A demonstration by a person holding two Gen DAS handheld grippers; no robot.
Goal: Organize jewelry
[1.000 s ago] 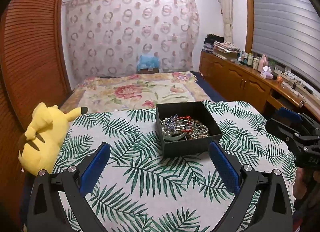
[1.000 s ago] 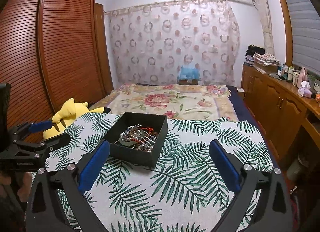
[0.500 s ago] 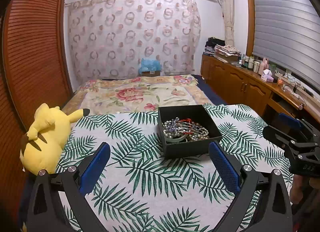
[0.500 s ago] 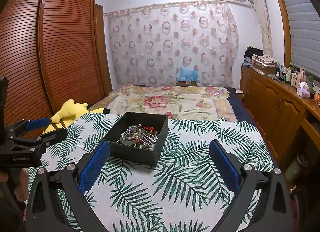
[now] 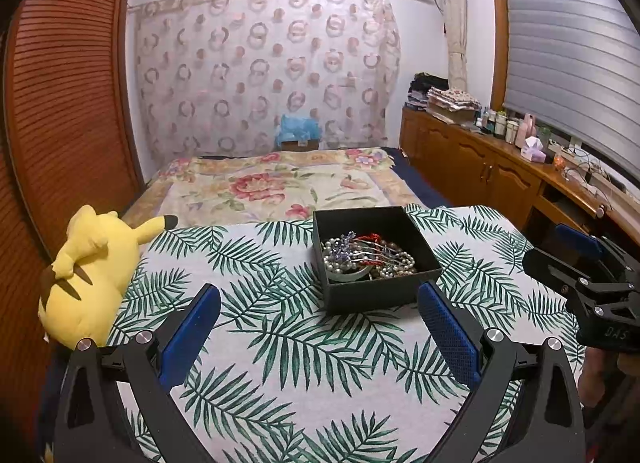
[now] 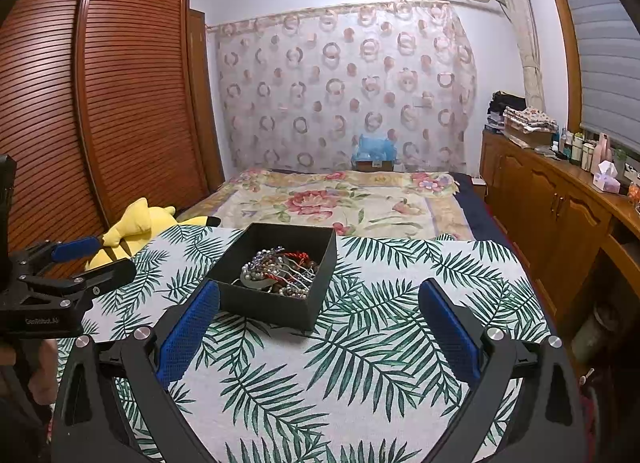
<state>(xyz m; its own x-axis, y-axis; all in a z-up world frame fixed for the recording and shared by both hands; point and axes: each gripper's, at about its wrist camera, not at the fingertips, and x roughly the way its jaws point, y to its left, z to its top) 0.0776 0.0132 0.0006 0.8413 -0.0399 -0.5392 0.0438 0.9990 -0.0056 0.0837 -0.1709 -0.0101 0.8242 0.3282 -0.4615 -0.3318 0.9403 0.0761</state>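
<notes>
From my left-wrist view the black box [image 5: 376,259] sits just right of centre on the leaf-print cloth [image 5: 280,343] that covers the counter, and the jewelry [image 5: 368,257] lies heaped inside it: pearl strands, a red cord, silvery pins and a pale curved piece all tangled together. In my right-wrist view the same box [image 6: 276,275] appears left of centre. No loose jewelry shows on the cloth. That fits either everything already gathered in, or a pile waiting to be sorted out; I cannot tell which.

My left hand-held gripper [image 5: 320,327] is spread wide and holds nothing, its blue pads low in the frame, short of the box's near wall. My right hand-held gripper [image 6: 320,323] is equally wide and empty, with its left pad near the box's near corner.

As I judge it, the tangle is the main risk. Pinching one strand would likely drag the others up with it, or tip the light box. The thin pins could slip between the pads. The cloth may slide or bunch if a finger catches it, shifting the box. The yellow plush toy [image 5: 84,275] at the left edge lies well apart from all this.
</notes>
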